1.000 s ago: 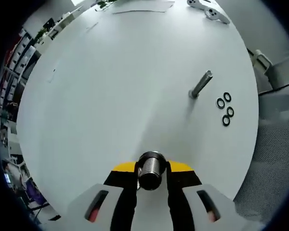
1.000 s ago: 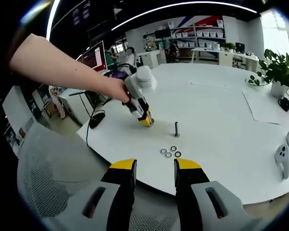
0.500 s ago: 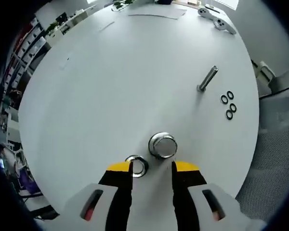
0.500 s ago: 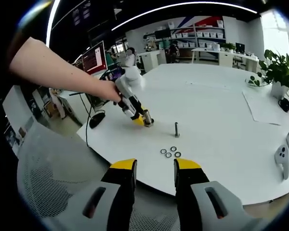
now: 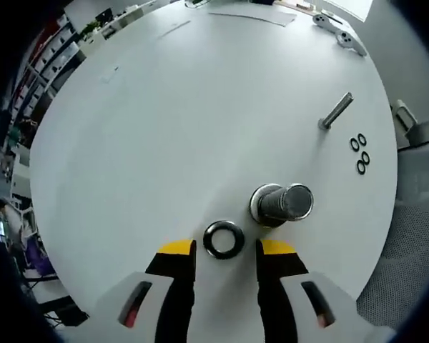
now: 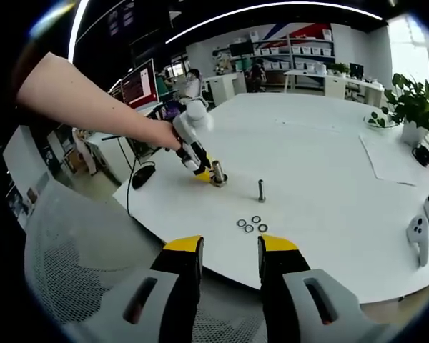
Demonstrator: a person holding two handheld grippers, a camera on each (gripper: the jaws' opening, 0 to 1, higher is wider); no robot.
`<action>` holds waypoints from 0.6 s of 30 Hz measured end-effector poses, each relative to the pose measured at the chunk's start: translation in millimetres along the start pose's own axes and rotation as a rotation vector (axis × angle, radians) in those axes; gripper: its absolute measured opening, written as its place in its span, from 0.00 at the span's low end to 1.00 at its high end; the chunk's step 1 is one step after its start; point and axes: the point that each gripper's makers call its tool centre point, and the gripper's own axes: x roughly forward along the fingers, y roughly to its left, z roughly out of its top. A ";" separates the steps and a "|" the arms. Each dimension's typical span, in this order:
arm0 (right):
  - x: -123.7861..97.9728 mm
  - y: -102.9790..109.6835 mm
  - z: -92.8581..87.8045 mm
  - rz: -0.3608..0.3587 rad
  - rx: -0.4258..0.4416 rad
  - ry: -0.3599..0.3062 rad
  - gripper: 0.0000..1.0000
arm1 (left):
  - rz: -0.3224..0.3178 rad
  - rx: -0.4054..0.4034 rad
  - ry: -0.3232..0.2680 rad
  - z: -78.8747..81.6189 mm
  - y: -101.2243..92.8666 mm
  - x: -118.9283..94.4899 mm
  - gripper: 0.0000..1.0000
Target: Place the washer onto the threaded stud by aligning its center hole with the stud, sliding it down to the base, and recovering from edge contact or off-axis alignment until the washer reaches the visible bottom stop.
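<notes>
A large metal washer (image 5: 224, 239) lies flat on the white table (image 5: 164, 128), between the yellow tips of my left gripper (image 5: 226, 248), which is open and does not touch it. Just beyond, to the right, a thick threaded stud (image 5: 281, 204) stands on the table. In the right gripper view a hand holds the left gripper (image 6: 196, 156) low over the table beside the thick stud (image 6: 217, 173). My right gripper (image 6: 229, 246) hangs open and empty off the table's near edge.
A thin bolt (image 5: 336, 111) stands farther right, with small black washers (image 5: 360, 155) beside it; the bolt (image 6: 260, 189) and washers (image 6: 249, 225) lie between the two grippers. Controllers (image 5: 339, 32) and a potted plant (image 6: 407, 107) occupy the far side. A mesh chair (image 6: 79, 264) stands below the table edge.
The left gripper opened and let go of the thick stud, which now stands on the table. It drew back, and the large washer now lies between its tips. The right gripper stayed still.
</notes>
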 end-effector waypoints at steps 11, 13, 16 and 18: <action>-0.6 -2.6 0.4 -0.009 0.008 -0.003 0.33 | -0.033 -0.033 -0.013 2.2 -1.5 1.5 0.29; -0.5 -3.1 -0.5 -0.012 0.003 0.001 0.33 | -0.030 -0.047 -0.008 2.2 -1.6 1.6 0.27; -0.8 -3.3 -0.4 -0.014 0.004 0.000 0.32 | -0.027 -0.050 0.002 1.3 -1.0 1.9 0.21; -0.9 -3.8 -0.3 -0.016 0.007 -0.001 0.32 | -0.027 -0.062 -0.009 1.0 -0.8 3.6 0.21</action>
